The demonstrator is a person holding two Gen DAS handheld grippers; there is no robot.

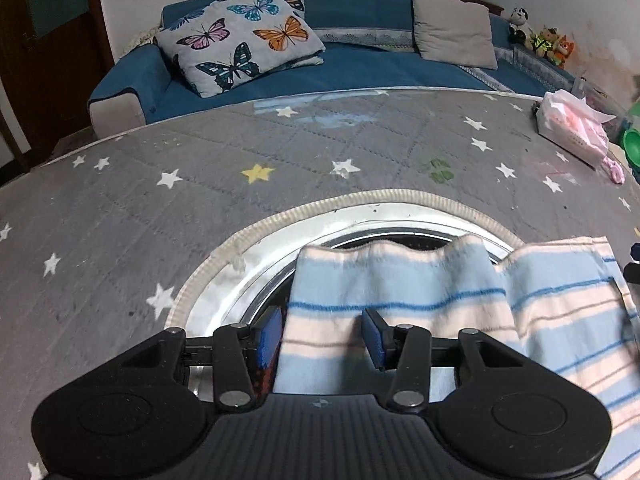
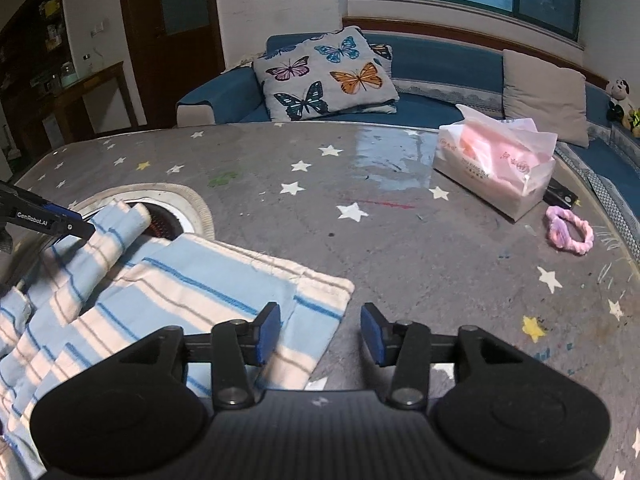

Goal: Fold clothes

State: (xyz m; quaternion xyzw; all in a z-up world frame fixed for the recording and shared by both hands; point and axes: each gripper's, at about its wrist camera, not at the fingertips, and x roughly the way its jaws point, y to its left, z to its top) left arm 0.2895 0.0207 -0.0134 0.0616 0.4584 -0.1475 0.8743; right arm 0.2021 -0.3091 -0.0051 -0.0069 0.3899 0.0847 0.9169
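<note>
Left wrist view shows the left gripper tilted down over a striped garment, pale blue and cream with thin darker lines. A raised fold of that cloth fills the gap between the blue pads; the left pad lies against the cloth edge and the right pad presses into it, so this gripper grasps the fold. Ahead of the fingers the fold's top edge arches over a round metal-rimmed opening set in the table, which wears a grey quilted cover with white stars. To the right of the gripper the rest of the garment spreads flat and runs off toward the lower right.

Right wrist view shows the right gripper released: its jaws stand apart with bare table cover between the pads. No earlier picture is given to compare. The garment's near corner lies just left of the gap, passing under the left finger, and I cannot tell whether that finger touches it. The cloth stretches away to the left, where the other gripper's fingers hold up a rolled fold beside the round opening. Well ahead and to the right sit a tissue pack and a pink hair band, apart from each other. Beyond the table stands a blue sofa with a butterfly cushion.
</note>
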